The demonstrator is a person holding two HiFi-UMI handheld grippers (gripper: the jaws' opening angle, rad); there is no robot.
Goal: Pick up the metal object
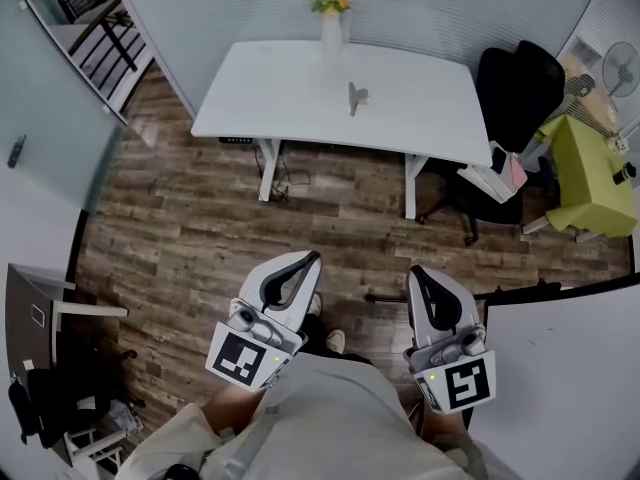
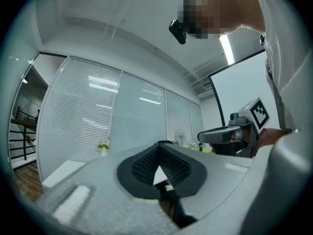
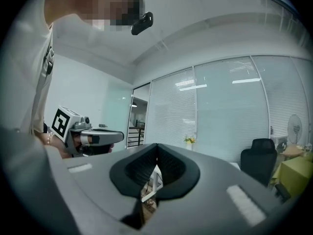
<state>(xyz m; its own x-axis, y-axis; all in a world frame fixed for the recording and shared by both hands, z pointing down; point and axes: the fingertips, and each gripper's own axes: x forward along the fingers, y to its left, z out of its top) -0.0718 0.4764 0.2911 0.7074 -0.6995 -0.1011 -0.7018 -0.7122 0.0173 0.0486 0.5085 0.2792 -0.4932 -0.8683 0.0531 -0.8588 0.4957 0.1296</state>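
A small grey metal object [image 1: 356, 97] stands upright near the middle of the white table [image 1: 280, 98], far ahead of me across the wooden floor. Both grippers are held close to the person's body, well short of the table. My left gripper [image 1: 313, 258] has its jaws together with nothing between them; its dark pads meet at the tip in the left gripper view [image 2: 158, 148]. My right gripper [image 1: 414, 272] is likewise shut and empty, seen along its jaws in the right gripper view [image 3: 157, 148]. Each gripper view shows the other gripper beside it, pointing level.
A vase of yellow flowers [image 1: 331, 16] stands at the table's far edge. A black office chair [image 1: 517, 86] and a yellow-green armchair [image 1: 590, 173] sit at the right. A white board [image 1: 570, 368] fills the lower right. Glass walls with blinds enclose the room.
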